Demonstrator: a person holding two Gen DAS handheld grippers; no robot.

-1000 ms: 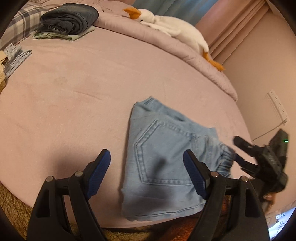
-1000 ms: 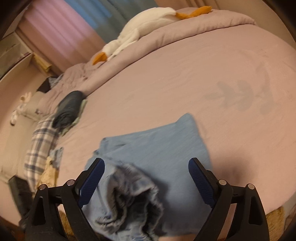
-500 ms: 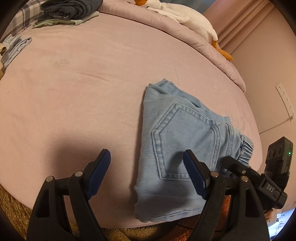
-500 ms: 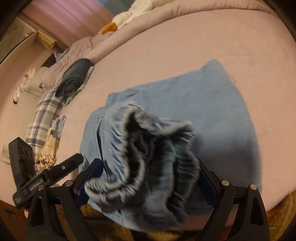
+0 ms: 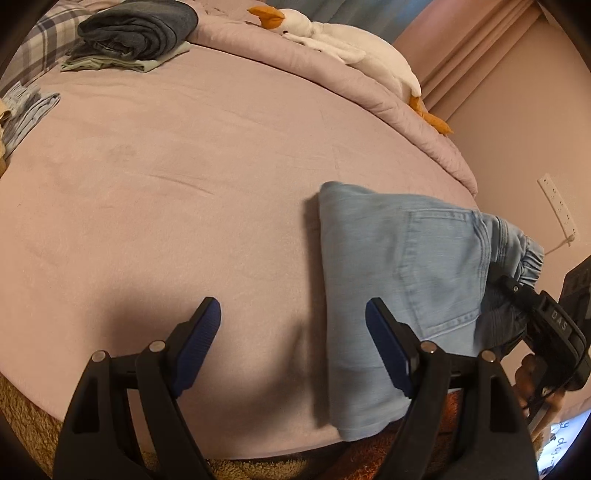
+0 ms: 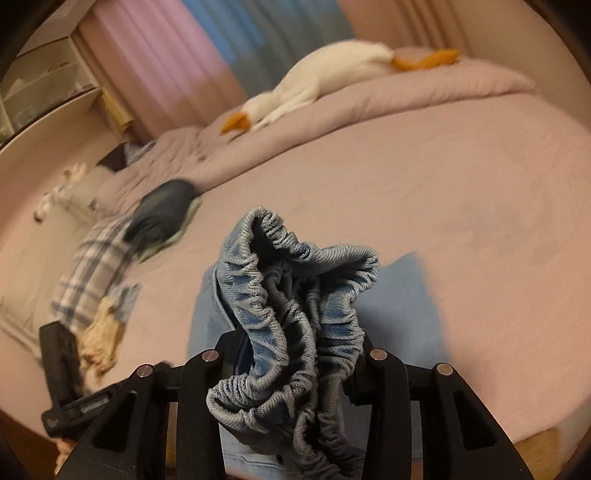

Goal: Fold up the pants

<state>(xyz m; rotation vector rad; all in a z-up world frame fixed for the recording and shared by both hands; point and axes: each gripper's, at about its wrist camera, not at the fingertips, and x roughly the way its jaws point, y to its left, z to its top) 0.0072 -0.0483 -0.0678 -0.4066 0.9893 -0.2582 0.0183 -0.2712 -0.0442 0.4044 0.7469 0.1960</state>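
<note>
1. The bed [image 5: 184,166], under a pink-lilac cover, carries everything. Only the left wrist view shows its near edge whole, with a wall socket strip [image 5: 557,205] off its right side.
2. A white goose plush [image 5: 351,55] lies along the rolled duvet at the far edge.
3. The pants [image 5: 399,280] – light blue denim, folded, a back pocket up – lie at the near right corner, reaching the near edge.
4. A dark folded garment pile [image 5: 136,31] sits at the far left corner.
5. The right gripper [image 6: 295,354] has just been closing – its fingers clamp the bunched elastic waistband, lifted off the cover. Only the right wrist view shows this grip close up.
6. The left gripper [image 5: 293,332] hangs with fingers spread wide, nothing between them, over bare cover beside the pants.
</note>
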